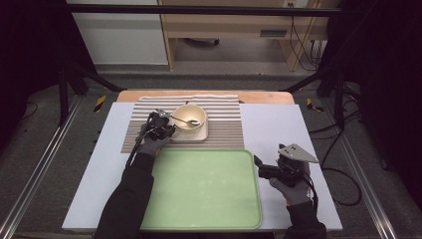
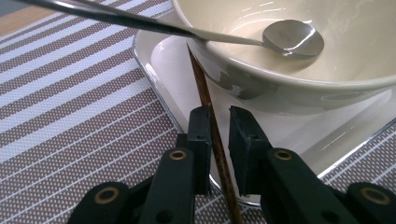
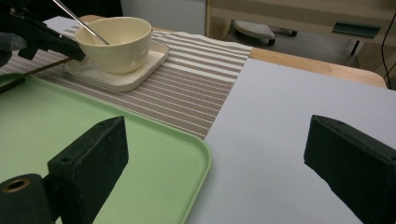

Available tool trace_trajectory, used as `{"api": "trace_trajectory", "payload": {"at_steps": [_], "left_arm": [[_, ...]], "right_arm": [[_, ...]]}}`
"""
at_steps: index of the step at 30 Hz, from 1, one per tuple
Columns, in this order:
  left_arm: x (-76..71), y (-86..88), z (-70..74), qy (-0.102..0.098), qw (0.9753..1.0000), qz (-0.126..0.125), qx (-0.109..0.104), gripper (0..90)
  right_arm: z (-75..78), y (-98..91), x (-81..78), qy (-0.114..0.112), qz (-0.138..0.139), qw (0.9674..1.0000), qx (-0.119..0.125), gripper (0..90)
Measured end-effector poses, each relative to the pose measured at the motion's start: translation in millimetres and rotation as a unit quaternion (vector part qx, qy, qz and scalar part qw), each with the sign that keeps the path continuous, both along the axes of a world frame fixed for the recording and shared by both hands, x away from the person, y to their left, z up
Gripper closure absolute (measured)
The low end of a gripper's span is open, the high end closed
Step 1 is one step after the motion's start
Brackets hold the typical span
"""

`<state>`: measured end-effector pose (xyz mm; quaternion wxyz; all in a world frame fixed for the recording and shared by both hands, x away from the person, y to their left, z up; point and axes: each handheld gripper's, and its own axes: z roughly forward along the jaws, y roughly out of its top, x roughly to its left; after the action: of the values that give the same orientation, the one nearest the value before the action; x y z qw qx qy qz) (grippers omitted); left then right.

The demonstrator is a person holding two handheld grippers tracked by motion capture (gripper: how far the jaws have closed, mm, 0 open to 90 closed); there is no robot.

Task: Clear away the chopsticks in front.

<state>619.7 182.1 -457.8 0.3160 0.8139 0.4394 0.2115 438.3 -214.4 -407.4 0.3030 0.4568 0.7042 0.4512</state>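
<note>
The cream bowl [image 1: 189, 116] is the landmark: it stands on a white square plate [image 1: 201, 135], which sits on a striped placemat [image 1: 225, 124] at the far side of the tabletop [image 1: 278, 129]. A metal spoon [image 2: 292, 38] lies inside the bowl, its handle leaning out over the rim toward the left gripper [image 2: 218, 135], probably just where it was left to rest.

A brown chopstick [image 2: 212, 133] lies just beside the bowl, its far end propped on the plate under the bowl's flank and its near end running down off the plate edge. That tilt lifts the stick clear of the mat, which seems to be why the left gripper has come at it here: the 2 jaws stand one on each side of the shaft, narrowed to a slim gap. One jaw looks to be touching the stick, the other shows a sliver of light, so I judge the grip not yet firm.

The green tray [image 1: 204, 189] lies nearer the person than the bowl, likely the destination for the tableware.

The right gripper [image 3: 215, 154] waits to the right of the tray, well apart from the bowl, jaws spread wide with nothing between them
</note>
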Motion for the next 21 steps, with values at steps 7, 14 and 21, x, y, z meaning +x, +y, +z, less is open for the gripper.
{"api": "trace_trajectory", "payload": {"at_steps": [7,14,21], "left_arm": [[0.8,0.3,0.6,0.003,0.9998,0.018,-0.009,82.5],[-1.0,3.5,3.2,0.001,0.9987,0.047,-0.020,85.0],[-7.0,10.1,7.2,0.003,0.9980,0.051,-0.036,85.1]], "right_arm": [[-0.1,0.6,-0.1,0.002,0.000,1.0000,0.000,6.5],[-0.6,0.6,0.4,0.000,0.001,1.0000,-0.004,6.5],[-0.6,0.8,0.4,0.001,0.002,1.0000,-0.004,6.3]]}}
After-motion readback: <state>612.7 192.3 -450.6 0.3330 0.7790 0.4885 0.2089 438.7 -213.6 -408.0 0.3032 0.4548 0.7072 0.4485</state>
